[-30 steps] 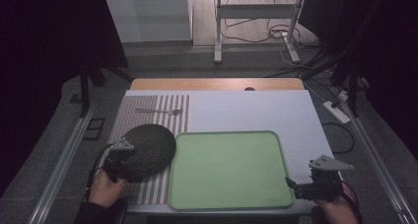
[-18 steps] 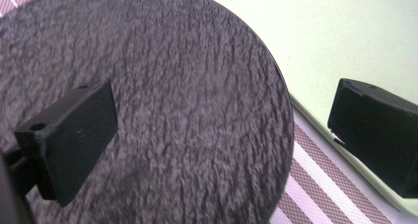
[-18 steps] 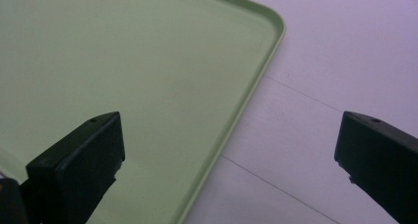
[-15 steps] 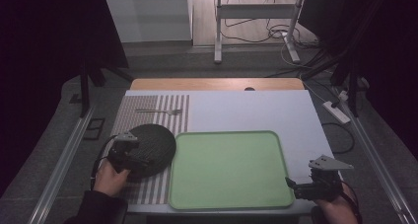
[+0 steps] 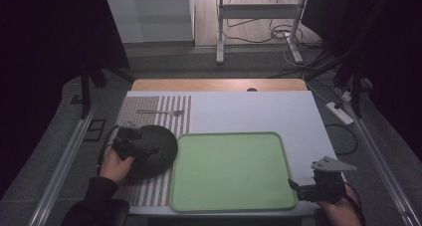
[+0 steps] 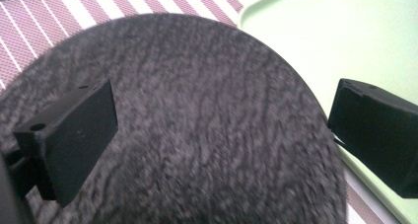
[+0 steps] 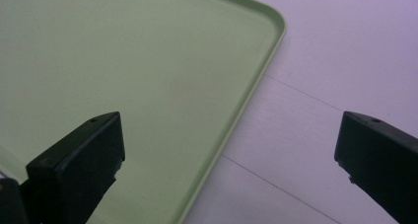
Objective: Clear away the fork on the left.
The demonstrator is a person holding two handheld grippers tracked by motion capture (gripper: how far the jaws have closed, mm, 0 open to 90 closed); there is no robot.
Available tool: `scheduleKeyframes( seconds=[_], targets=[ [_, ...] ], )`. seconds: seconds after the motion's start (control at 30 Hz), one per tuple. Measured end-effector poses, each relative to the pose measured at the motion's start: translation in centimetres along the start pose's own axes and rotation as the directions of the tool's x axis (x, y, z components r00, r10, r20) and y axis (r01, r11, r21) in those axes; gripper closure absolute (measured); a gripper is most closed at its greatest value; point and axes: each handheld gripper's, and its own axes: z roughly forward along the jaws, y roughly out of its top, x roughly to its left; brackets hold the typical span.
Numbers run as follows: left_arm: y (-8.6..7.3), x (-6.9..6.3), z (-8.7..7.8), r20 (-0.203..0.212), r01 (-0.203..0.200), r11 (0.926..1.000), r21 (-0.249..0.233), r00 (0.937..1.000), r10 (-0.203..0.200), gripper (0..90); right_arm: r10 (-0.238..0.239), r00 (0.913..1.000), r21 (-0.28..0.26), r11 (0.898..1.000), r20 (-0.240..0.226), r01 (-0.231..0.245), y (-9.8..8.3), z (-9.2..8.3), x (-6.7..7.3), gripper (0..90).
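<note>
Jaws of both grippers gape empty over a white table (image 5: 249, 111) (dark room (image 5: 40, 61) around), left gripper (image 5: 130, 145) above a dark plate (image 5: 157, 149).

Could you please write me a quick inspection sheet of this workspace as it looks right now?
Surface: white table with a wooden far edge; striped mat on its left.
Job's things: dark round plate on the mat beside the green tray, which is bare; fork farther back.
Clutter: nothing seen.
Grippers: left claw open over the plate; right claw open at the tray's near right corner.
Cables: loose cables on the floor; power strip at right.
Surroundings: dim room, metal frame legs behind.
</note>
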Motion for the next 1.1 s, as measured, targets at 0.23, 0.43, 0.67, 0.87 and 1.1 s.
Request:
scheduleKeyframes(
  seconds=[0.23, 0.43, 0.67, 0.87, 1.1],
  targets=[
    [1.4, 1.0, 1.1, -0.021, -0.006, 0.9999, 0.009, 0.9998, 0.007, 0.0, -0.002, 1.0000, 0.002, 1.000, -0.001, 0.002, 0.0, 0.0, 0.0, 0.0],
    [2.2, 1.9, 1.8, -0.034, 0.000, 0.9998, 0.021, 0.9994, 0.001, 0.0, -0.002, 1.0000, 0.003, 1.000, -0.003, 0.002, 0.0, 0.0, 0.0, 0.0],
    [3.2, 3.0, 2.3, -0.047, 0.017, 0.9995, 0.026, 0.9988, -0.016, 0.0, -0.005, 1.0000, 0.005, 1.000, -0.004, 0.005, 0.0, 0.1, 0.0, 0.0],
    [4.2, 4.0, 2.9, -0.087, 0.033, 0.9988, 0.036, 0.9957, -0.030, 0.0, -0.006, 1.0000, 0.007, 1.000, -0.004, 0.006, 0.0, 0.1, 0.0, 0.0],
    [5.2, 4.9, 3.9, -0.094, 0.035, 0.9980, 0.053, 0.9951, -0.030, 0.0, -0.009, 0.9999, 0.009, 1.000, -0.005, 0.009, 0.0, 0.1, 0.0, 0.0]
  ],
)
